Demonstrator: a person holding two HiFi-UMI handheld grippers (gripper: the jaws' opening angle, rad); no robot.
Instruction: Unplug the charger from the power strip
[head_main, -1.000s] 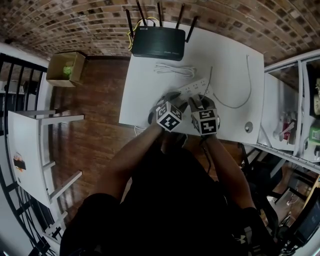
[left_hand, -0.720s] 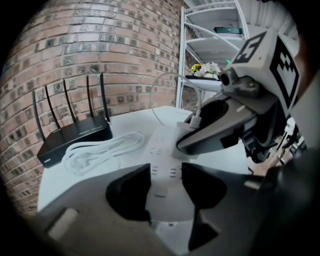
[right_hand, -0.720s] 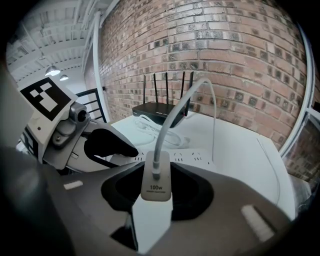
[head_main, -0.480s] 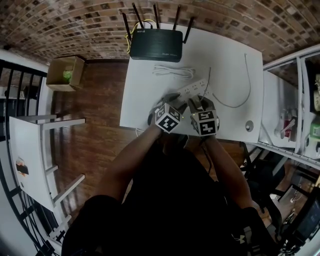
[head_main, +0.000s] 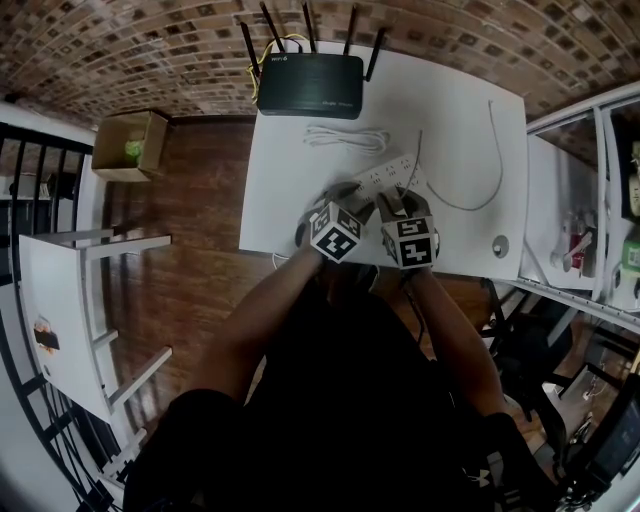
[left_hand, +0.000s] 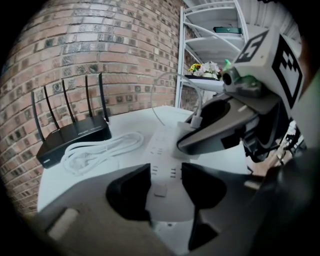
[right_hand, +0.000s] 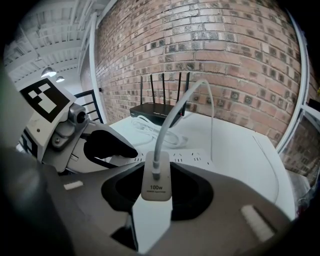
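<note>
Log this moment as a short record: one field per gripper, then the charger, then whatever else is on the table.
left gripper: shut on the power strip, jaws against its long sides
right gripper: shut on the charger
charger: white, upright, cable rising from its top; cannot tell whether it has left the strip
other items: black router at the far edge of the table, coiled white cable in front of it

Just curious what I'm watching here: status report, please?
Left fingers clamp power strip. Right fingers clamp charger, seemingly not yet pulled out. Nothing in the way; coiled cable lies apart behind.
</note>
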